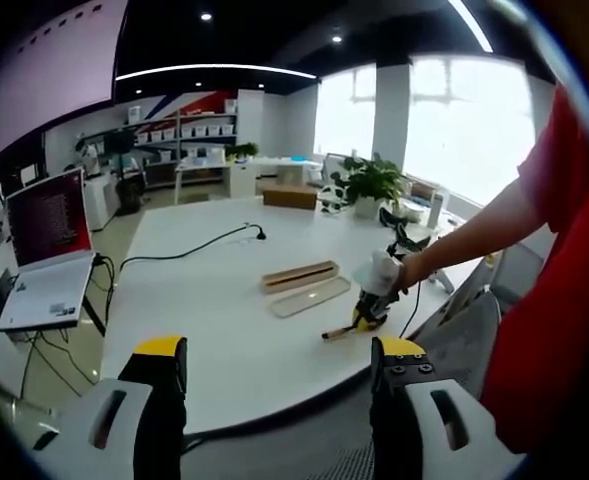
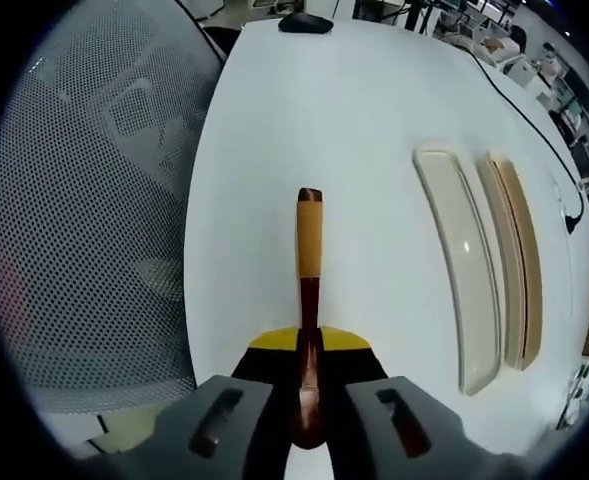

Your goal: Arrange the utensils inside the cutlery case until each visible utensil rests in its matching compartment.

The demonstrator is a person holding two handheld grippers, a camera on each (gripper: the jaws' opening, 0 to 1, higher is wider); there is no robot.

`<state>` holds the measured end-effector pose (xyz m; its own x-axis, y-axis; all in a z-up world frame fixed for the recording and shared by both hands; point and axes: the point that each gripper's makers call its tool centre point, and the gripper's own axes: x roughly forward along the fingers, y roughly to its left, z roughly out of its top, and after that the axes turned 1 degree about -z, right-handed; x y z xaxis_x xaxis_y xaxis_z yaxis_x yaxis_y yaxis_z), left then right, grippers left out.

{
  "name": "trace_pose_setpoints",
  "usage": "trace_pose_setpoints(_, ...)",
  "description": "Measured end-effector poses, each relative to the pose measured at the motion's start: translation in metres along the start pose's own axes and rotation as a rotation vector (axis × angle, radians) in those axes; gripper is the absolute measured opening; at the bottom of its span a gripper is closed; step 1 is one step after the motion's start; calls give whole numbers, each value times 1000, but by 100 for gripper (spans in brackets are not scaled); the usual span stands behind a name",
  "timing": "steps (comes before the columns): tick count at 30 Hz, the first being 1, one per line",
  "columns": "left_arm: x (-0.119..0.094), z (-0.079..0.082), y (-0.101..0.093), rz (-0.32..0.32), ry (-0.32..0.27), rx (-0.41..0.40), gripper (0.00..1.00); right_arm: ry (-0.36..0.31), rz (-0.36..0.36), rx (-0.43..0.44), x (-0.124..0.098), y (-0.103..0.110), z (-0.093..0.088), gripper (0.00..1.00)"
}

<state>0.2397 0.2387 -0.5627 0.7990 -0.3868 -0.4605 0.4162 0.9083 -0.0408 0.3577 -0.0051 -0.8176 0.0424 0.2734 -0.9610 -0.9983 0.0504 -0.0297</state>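
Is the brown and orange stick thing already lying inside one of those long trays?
No, the utensil is clamped between the right gripper jaws above the bare white table, apart from the cutlery case.

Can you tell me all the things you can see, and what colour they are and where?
Utensil: one, yellow and brown handle, clamped in the right gripper above the table.
Case tray: one, cream, on the table.
Case lid: one, tan wood, beside the tray.
Table: one, white.
Laptop: one, left edge.
Cable: one, black, across the table.
Plant: one, green, far end.
Mesh chair: one, grey.
Left gripper: open.
Right gripper: shut on the utensil.
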Motion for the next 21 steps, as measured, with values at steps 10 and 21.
trace_pose_setpoints(10,1,-1,-1,-2,-3,0,77,8,-5,-8,-9,-6,6,1)
trace_pose_setpoints(21,0,-3,-1,-2,2,-1,77,19,6,-23,-12,-9,6,1)
